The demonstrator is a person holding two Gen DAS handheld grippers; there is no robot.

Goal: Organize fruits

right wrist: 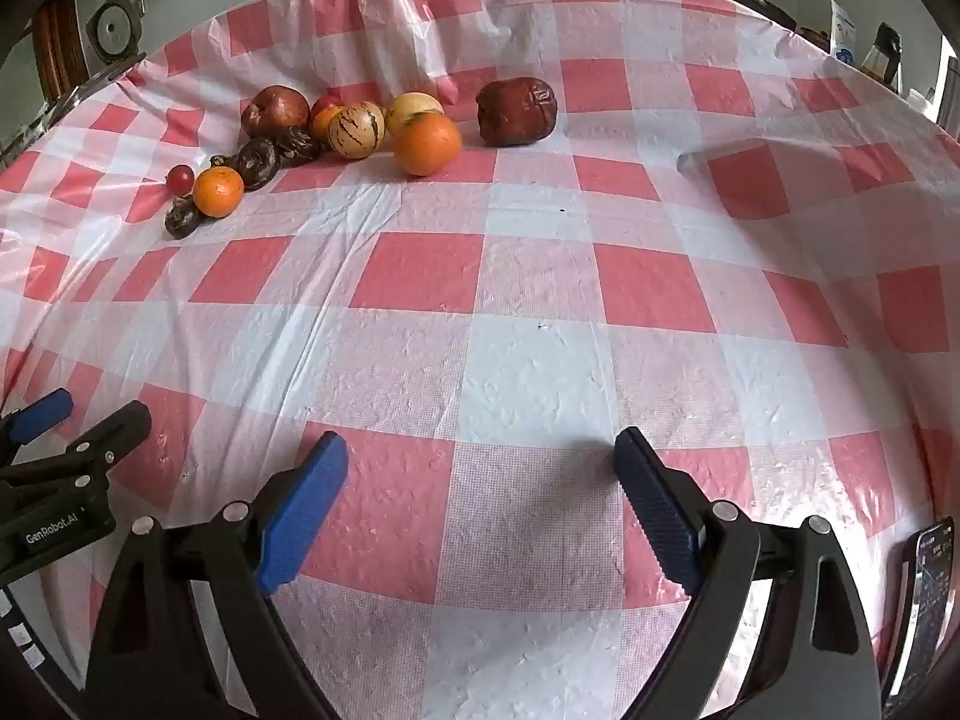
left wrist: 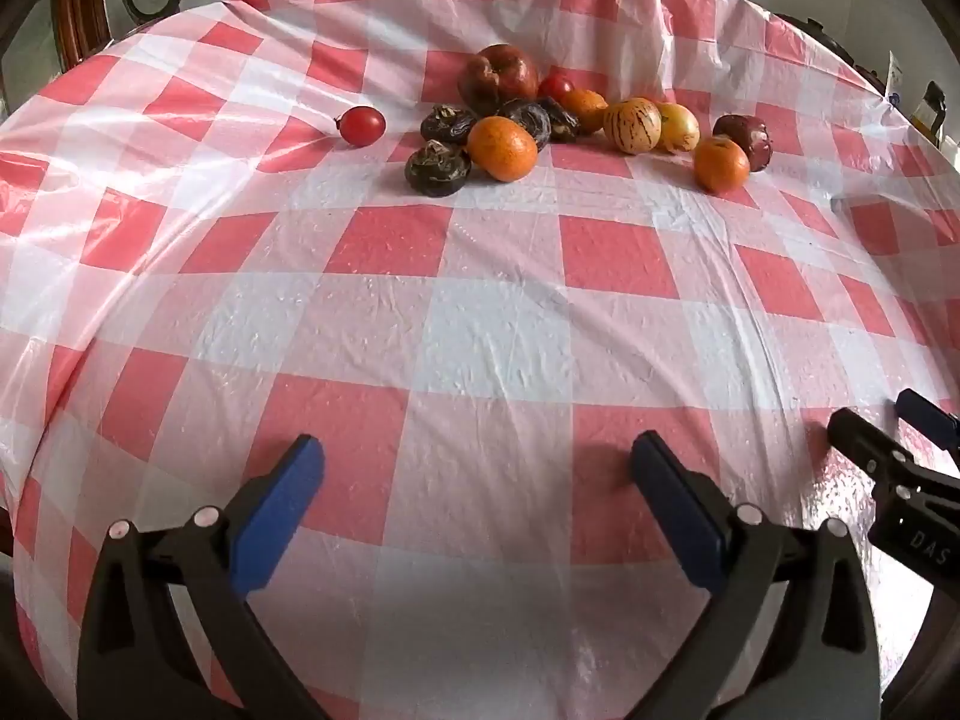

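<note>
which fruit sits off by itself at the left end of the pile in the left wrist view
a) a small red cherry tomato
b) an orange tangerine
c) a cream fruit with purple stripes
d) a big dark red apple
a: the small red cherry tomato lies alone on the pink and white checked plastic tablecloth, left of the dark brown water chestnuts.

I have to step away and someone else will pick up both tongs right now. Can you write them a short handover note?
Left tongs: open, empty, over bare cloth near the table's front.
Right tongs: open, empty, beside the left.
Fruit: all in one loose cluster at the far side of the checked tablecloth: oranges, dark wrinkled fruits, a striped yellow fruit, dark red apples. A small red tomato lies apart at the left end; a dark red fruit lies at the right end.
Done: nothing sorted yet.
Left: all the sorting; no bowl or tray is visible.
</note>
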